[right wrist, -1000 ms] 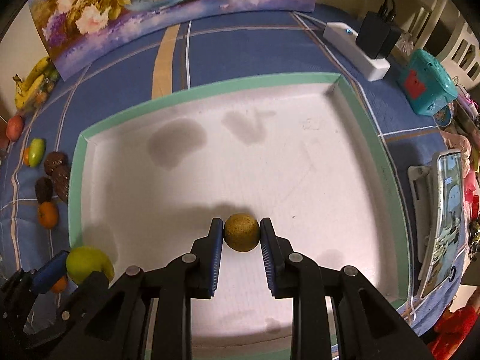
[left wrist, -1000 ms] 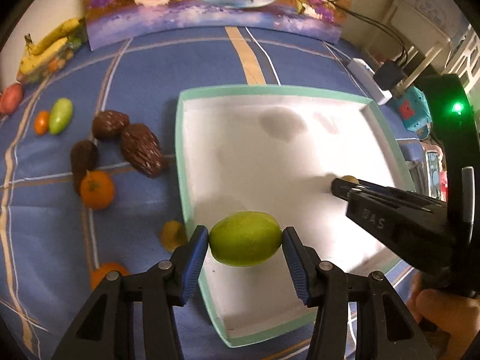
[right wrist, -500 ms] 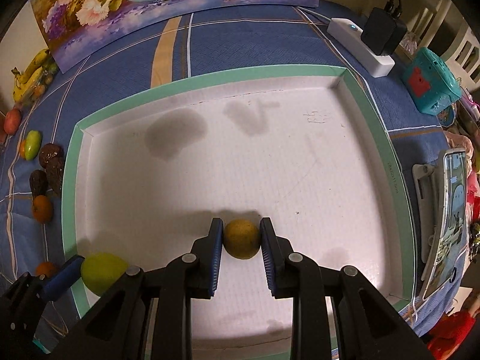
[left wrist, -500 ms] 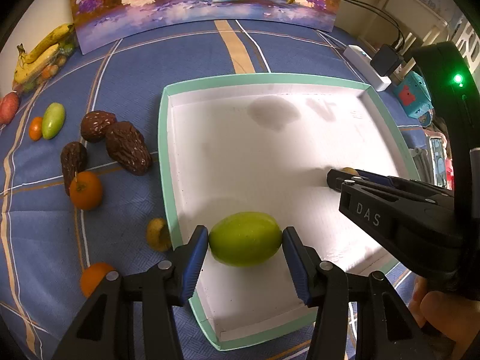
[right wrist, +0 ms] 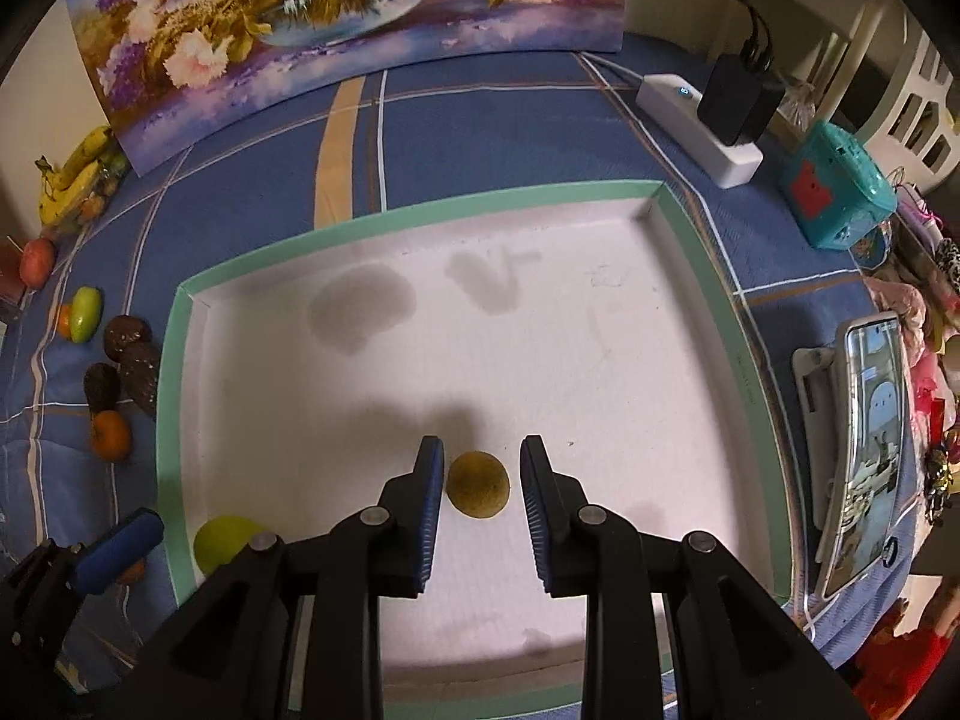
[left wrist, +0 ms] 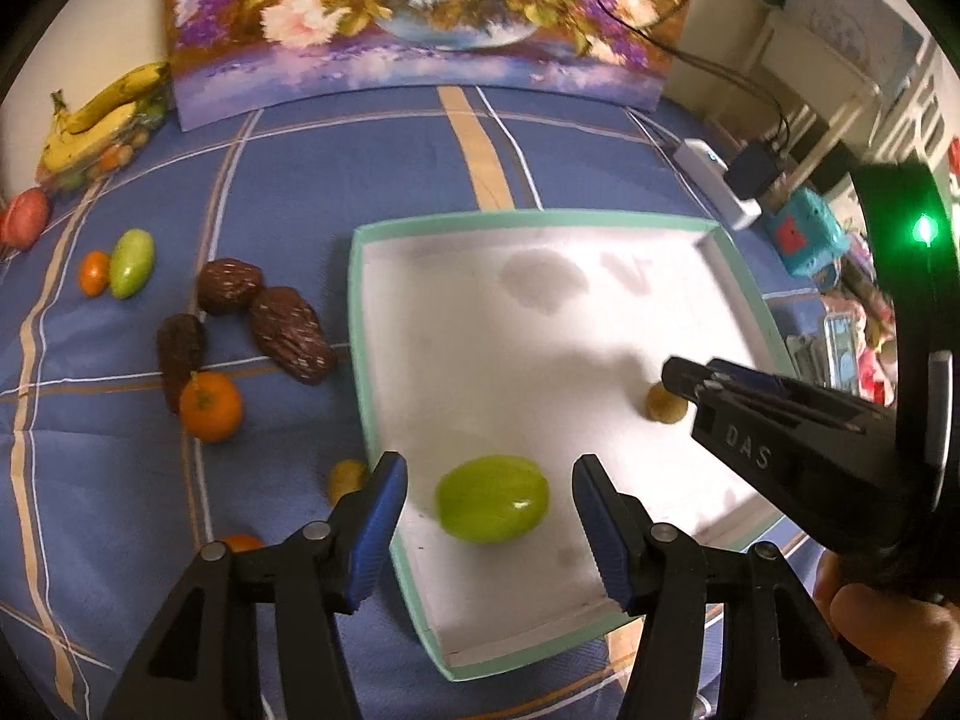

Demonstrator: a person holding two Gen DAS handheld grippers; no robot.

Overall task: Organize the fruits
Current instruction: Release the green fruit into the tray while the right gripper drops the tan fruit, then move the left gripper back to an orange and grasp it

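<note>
A white tray with a green rim lies on the blue cloth. A green lime rests on the tray floor near its left front corner, between the open fingers of my left gripper, apart from both pads. It also shows in the right wrist view. A small brown round fruit lies in the tray between the open fingers of my right gripper, which stands clear of it.
On the cloth left of the tray lie three dark brown fruits, oranges, a small yellow fruit, a green fruit and bananas. A painting stands behind. A power strip, teal box and phone lie right.
Both grippers have opened. The lime and the small brown fruit were let go and now rest on the tray floor. Both grippers have lifted back a little.
</note>
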